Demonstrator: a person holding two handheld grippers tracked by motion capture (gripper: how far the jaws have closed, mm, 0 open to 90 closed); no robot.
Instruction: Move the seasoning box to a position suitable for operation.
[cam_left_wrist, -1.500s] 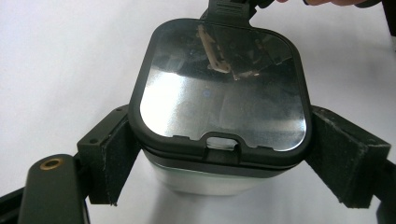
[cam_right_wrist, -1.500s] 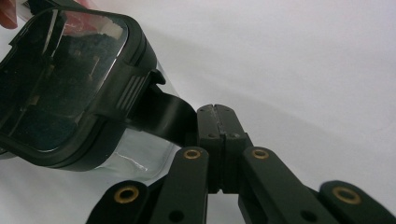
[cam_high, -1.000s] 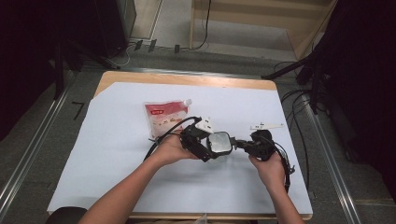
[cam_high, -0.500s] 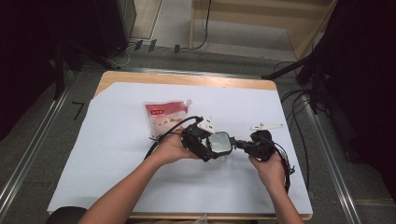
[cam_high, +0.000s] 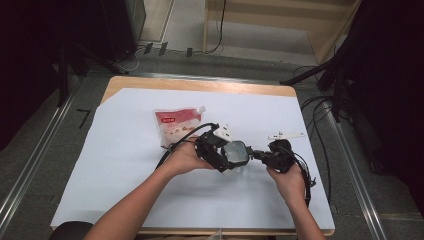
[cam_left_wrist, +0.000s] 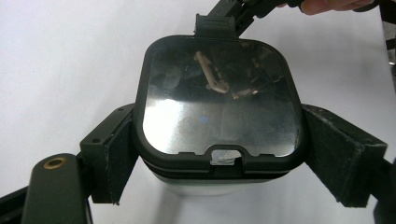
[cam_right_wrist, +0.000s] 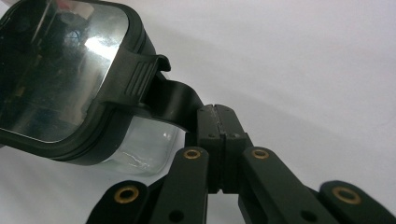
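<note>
On the white surface (cam_high: 125, 165), near its middle, sits a clear container (cam_left_wrist: 219, 184) with a black-rimmed lid (cam_left_wrist: 219, 100). The left tongs (cam_left_wrist: 219, 158) clamp its sides, likely steadying it. The right tongs (cam_right_wrist: 219, 116) are pinched on the lid's latch tab (cam_right_wrist: 175, 105), probably to pry it open.

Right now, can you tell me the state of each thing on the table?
Container: upright, lid on, clamped between left gripper pads.
Lid: seated, its latch tab pinched by right gripper.
Pouch: lying flat, capped, untouched.
White clip: lying loose.
</note>
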